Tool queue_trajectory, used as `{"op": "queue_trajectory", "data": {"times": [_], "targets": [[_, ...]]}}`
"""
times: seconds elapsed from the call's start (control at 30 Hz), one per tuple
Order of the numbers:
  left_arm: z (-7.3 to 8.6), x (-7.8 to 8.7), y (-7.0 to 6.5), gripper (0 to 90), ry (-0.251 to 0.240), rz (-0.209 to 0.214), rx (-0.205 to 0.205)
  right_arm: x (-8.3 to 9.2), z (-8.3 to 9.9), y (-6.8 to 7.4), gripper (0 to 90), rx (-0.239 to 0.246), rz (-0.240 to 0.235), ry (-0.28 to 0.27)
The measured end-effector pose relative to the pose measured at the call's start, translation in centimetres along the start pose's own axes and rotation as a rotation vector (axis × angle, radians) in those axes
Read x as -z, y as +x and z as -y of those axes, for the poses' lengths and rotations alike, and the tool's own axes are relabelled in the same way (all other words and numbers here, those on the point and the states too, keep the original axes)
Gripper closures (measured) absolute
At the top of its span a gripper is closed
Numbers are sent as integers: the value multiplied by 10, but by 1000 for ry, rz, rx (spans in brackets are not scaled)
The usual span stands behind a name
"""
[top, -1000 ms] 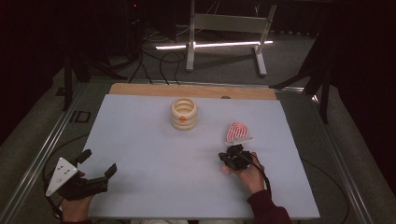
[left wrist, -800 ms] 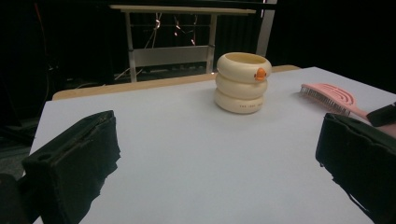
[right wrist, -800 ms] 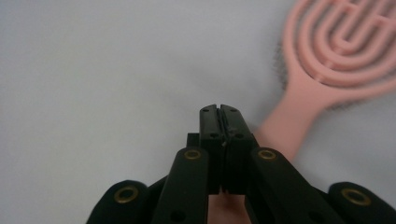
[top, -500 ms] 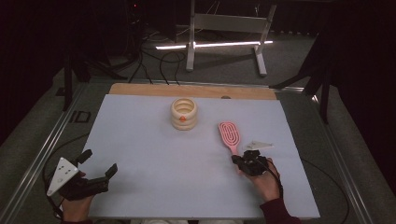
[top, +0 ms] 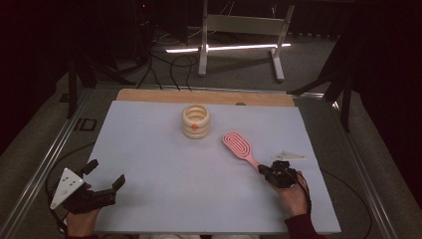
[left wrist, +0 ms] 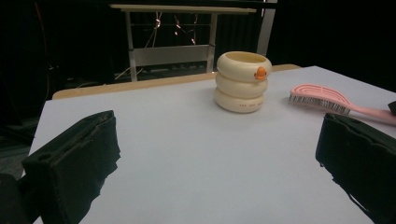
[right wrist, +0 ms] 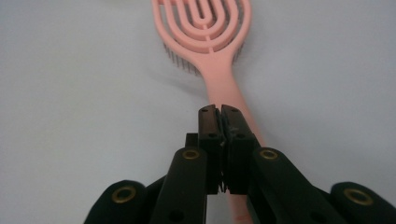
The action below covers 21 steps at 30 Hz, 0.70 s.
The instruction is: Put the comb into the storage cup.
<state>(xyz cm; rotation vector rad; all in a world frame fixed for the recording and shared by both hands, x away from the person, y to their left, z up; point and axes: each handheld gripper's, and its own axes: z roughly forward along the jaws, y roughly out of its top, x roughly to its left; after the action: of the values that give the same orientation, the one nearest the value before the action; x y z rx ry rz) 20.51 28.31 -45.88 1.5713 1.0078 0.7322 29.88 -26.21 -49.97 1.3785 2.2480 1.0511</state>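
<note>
moved: right gripper [top: 268, 172] slid toward the table's right edge since the earlier frame, dragging the pink plastic paddle hairbrush [top: 238, 146] with it; brush went from raised on edge to lying flat. Left gripper [top: 102, 182] didn't move.
right gripper: jaws pressed together on the brush handle [right wrist: 223, 88], pinching it near the tail end.
left gripper: jaws spread wide, nothing between them, parked at the near left corner.
brush: on the white table [top: 159, 164], right of centre, head pointing toward the cream stacked-ring ceramic holder [top: 195, 121].
key relation: brush's long axis ran straight out from the right jaws, diagonally toward the holder; right hand was far nearer than left, so likely the one to carry it on.
</note>
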Motion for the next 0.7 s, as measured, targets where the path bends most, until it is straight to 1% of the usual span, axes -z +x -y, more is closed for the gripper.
{"op": "queue_trajectory", "data": {"times": [0.07,0.1,0.13,0.2,0.23,0.33,0.37,0.4,0.43,0.5,0.53,0.57,0.67,0.7], "targets": [[0,0,0,4,0,0,0,1,0,0,870,3,-3,-8],[0,0,0,4,1,0,-1,3,0,2,864,18,-18,-30],[0,0,0,4,1,0,-1,3,0,2,864,18,-18,-30],[0,0,0,4,-1,-2,-2,7,-1,4,848,35,-26,-54],[0,1,0,4,-4,-3,-2,7,-1,4,848,35,-26,-54],[-1,2,0,4,-8,-6,-1,15,-3,7,794,56,-31,-115],[-2,2,1,4,-8,-5,-1,17,-3,7,776,60,-28,-127],[-2,2,1,4,-8,-6,-1,21,-4,8,743,65,-33,-149],[-2,2,1,4,-9,-7,0,24,-4,8,689,70,-48,-172],[-2,3,2,3,-11,-7,0,31,-5,9,551,81,-62,-231],[-3,3,2,4,-12,-6,1,34,-6,8,506,86,-68,-247],[-3,3,2,4,-11,-5,2,37,-6,8,474,81,-70,-257],[-4,3,2,4,-7,0,6,45,-4,4,416,82,-67,-290],[-4,3,2,3,-6,1,5,47,-3,4,343,84,-57,-307]]}}
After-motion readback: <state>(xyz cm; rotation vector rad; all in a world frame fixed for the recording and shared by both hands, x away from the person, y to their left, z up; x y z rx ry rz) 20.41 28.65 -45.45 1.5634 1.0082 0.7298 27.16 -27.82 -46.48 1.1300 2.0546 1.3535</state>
